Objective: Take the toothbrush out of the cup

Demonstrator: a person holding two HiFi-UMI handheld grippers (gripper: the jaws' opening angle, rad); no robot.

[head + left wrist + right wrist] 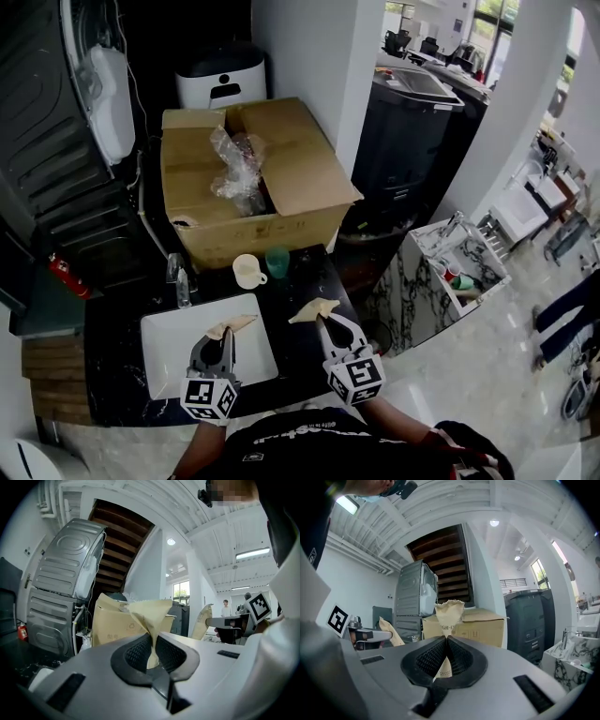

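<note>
Head view: a cream ceramic mug [248,271] and a green plastic cup [277,261] stand on the black counter [292,352], and no toothbrush shows.
Left gripper view: the left gripper [152,645] is closed, pinching a tan paper scrap [147,613].
Right gripper view: the right gripper [446,651] is clamped on a second tan paper scrap [449,612].
One gripper should probably drop its paper before reaching for a cup.

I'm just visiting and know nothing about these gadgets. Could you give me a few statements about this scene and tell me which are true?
1. The left tongs pinch a tan paper piece. True.
2. The right tongs are open and empty. False: they are shut on a second tan scrap.
3. The green cup stands in the white basin. False: it stands on the black counter beside the cream mug.
4. The cardboard box is open. True.
</note>
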